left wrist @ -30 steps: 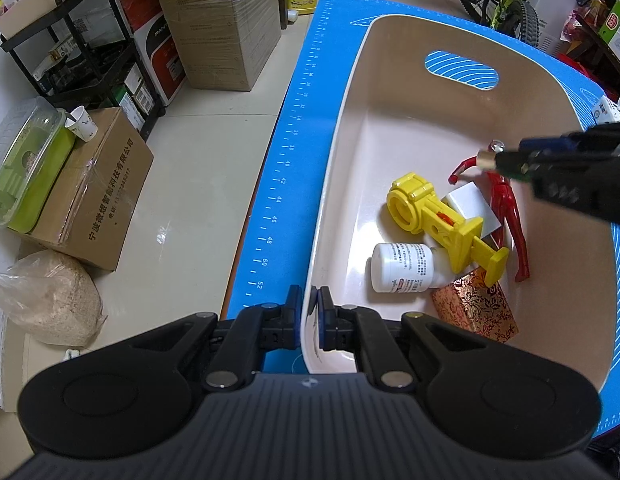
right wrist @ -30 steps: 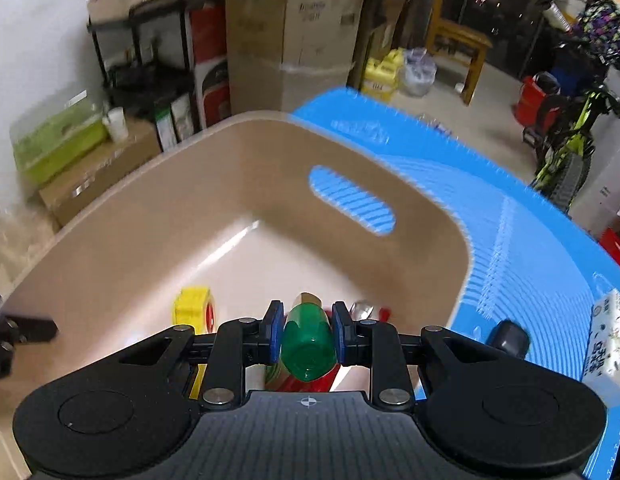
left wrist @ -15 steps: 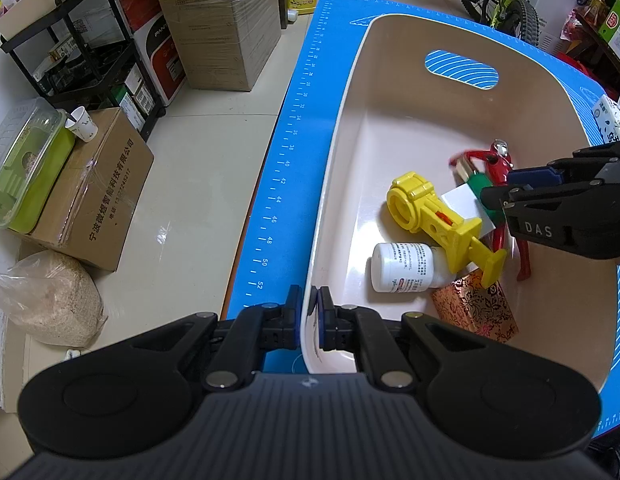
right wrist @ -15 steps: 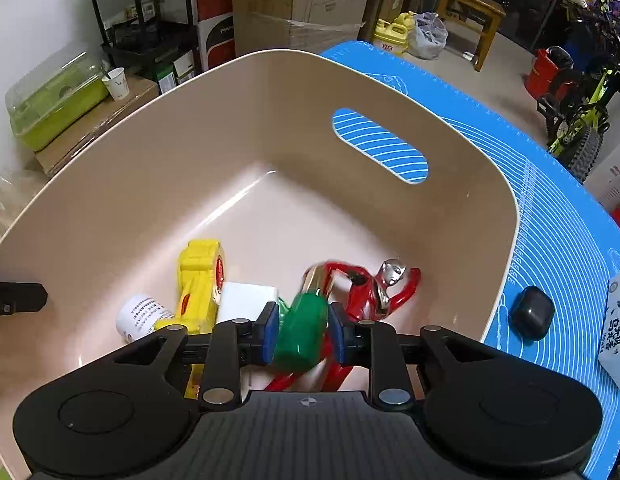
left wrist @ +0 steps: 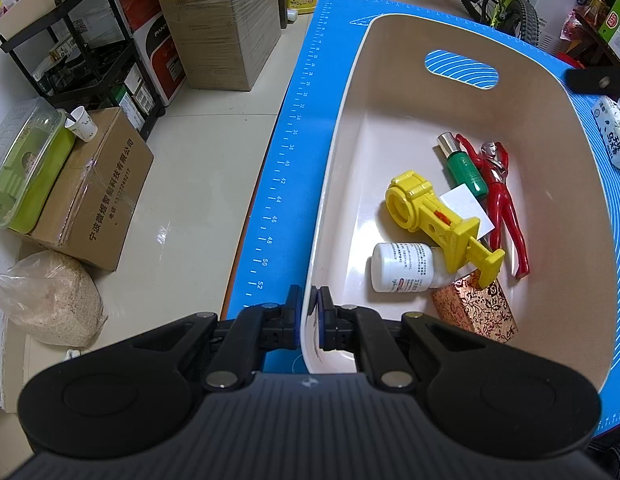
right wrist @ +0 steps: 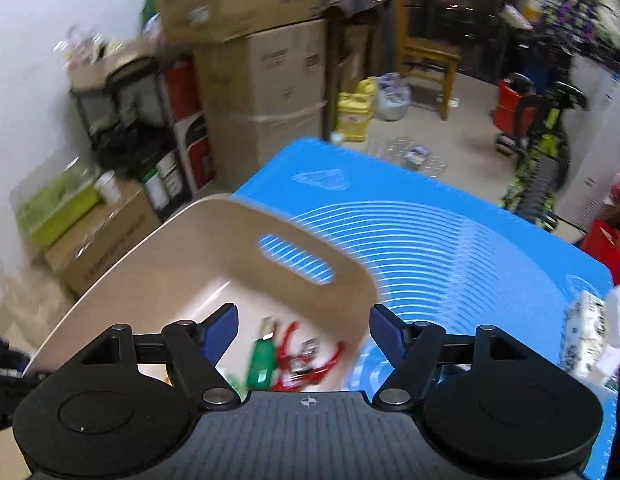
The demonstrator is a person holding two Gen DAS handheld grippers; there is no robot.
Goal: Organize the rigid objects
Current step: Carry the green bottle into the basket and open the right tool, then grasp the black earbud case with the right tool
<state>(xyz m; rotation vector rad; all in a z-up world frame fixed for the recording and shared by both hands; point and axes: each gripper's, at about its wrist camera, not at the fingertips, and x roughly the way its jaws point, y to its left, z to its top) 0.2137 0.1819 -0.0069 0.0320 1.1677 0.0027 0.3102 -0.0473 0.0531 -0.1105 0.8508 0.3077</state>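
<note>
Inside bin (left wrist: 582, 208): six objects.

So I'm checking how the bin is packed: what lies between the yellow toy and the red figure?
In the left wrist view, a green bottle and a white card lie between them.

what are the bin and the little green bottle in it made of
Bin: looks like smooth moulded plastic, cream, with a soft sheen and a cut-out handle. Green bottle: probably glossy plastic or glass, judging by its highlights, with a shiny metallic-looking cap.
</note>
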